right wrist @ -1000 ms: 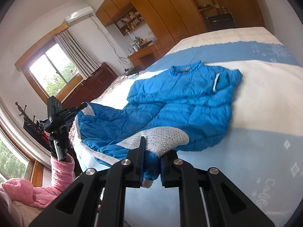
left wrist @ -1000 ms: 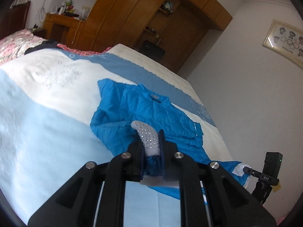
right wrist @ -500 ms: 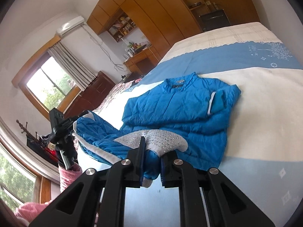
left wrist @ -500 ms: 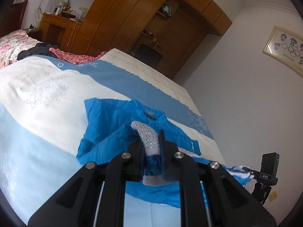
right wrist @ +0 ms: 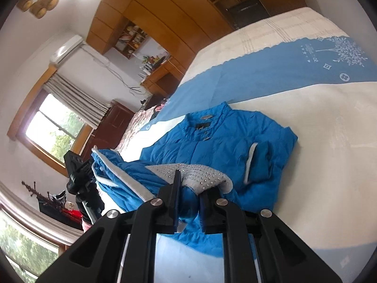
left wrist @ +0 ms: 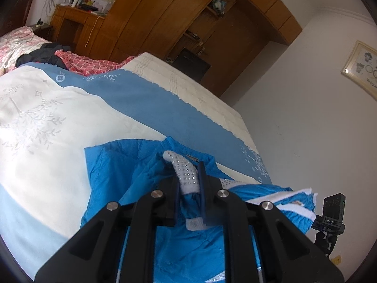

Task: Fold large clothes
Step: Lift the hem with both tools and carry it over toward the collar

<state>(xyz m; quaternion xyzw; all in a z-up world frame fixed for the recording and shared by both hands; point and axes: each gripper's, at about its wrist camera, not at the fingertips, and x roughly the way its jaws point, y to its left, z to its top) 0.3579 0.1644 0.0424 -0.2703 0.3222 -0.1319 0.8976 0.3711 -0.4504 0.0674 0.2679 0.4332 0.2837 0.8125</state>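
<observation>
Gripping jacket hem w/ both claws, bedspread clear beyond.

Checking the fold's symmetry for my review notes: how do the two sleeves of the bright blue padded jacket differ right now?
The sleeve with the grey studded cuff is lifted and clamped by the right gripper; the other sleeve lies folded flat across the blue padded jacket. The held one is bunched, the other smooth. Both are blue with white trim.
</observation>
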